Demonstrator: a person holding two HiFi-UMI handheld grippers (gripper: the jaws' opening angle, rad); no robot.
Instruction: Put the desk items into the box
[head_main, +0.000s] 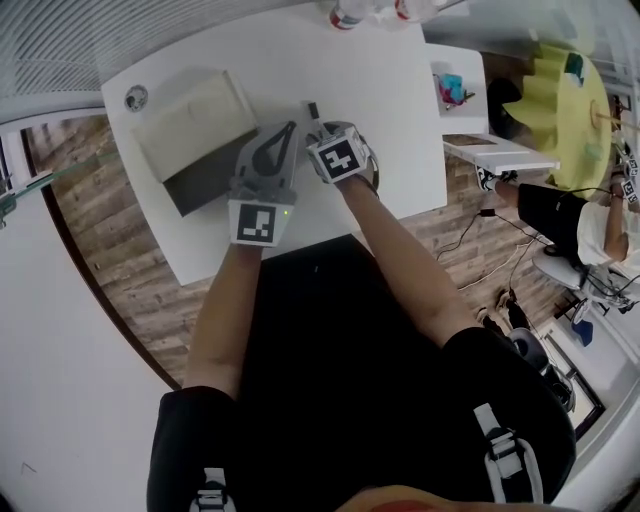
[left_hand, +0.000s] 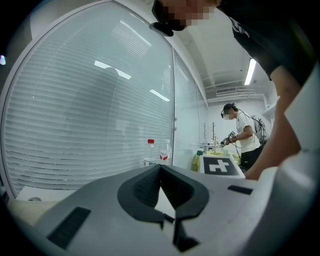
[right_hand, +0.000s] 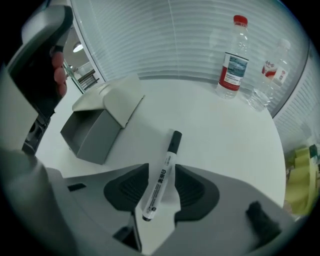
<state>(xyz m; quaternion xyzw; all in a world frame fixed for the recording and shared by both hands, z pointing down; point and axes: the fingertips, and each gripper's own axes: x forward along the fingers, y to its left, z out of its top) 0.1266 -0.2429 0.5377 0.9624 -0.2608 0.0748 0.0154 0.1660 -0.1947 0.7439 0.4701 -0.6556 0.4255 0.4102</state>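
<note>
White black-capped marker (right_hand: 161, 180), grey box (right_hand: 92, 131)

White table (head_main: 390, 130): open box (head_main: 195, 135), marker (right_hand: 161, 177), two bottles (right_hand: 233, 60) at far edge

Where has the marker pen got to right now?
In the right gripper view, the marker pen lies on the white table between the open jaws of the right gripper, with the open box to its left.

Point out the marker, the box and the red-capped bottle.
marker (right_hand: 161, 177): right gripper view, on its white barrel.
box (right_hand: 100, 142): right gripper view, on its grey outer wall.
bottle (right_hand: 233, 67): right gripper view, on its label.
</note>
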